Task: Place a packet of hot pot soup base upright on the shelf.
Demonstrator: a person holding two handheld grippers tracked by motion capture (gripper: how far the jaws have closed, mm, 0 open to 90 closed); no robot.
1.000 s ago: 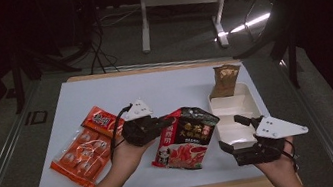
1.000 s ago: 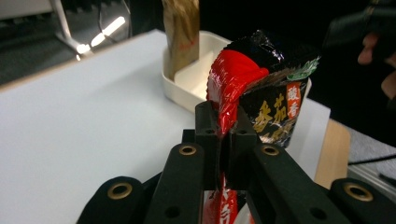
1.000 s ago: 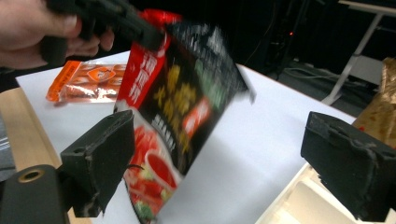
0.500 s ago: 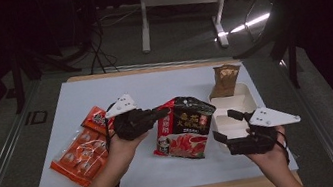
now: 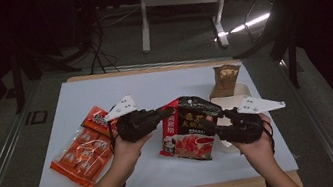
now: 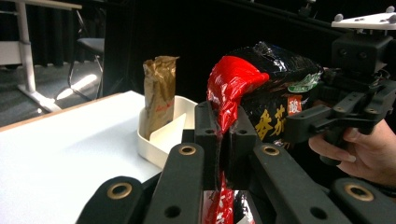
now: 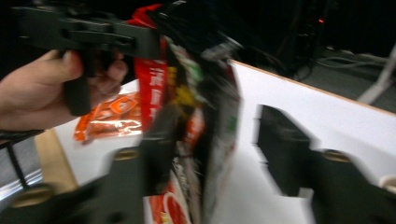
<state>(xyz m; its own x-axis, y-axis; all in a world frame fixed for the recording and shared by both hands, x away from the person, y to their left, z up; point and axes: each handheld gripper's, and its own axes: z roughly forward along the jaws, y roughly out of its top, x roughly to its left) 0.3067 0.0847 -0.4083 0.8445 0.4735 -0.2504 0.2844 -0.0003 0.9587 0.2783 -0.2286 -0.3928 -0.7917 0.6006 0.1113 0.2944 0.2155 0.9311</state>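
Note:
A red-and-black snack bag (image 5: 192, 132) hangs raised above the white table (image 5: 103, 91), tilted. My left gripper (image 5: 170, 113) is shut on its red left edge; in the left gripper view the jaws (image 6: 224, 140) pinch that edge of the bag (image 6: 266, 88). My right gripper (image 5: 212, 125) stands at the bag's right side. In the blurred right gripper view its jaws are wide apart (image 7: 219, 149), with the bag (image 7: 196, 116) between them, close to the left jaw.
A white tray (image 5: 230, 102) at the right holds an upright brown packet (image 5: 225, 80). Two orange packets (image 5: 85, 154) lie at the left of the table. The tray (image 6: 168, 133) stands just behind the bag.
The left gripper has lifted the bag off the table and tipped it up. The right gripper has moved in from the right until its jaws straddle the bag.

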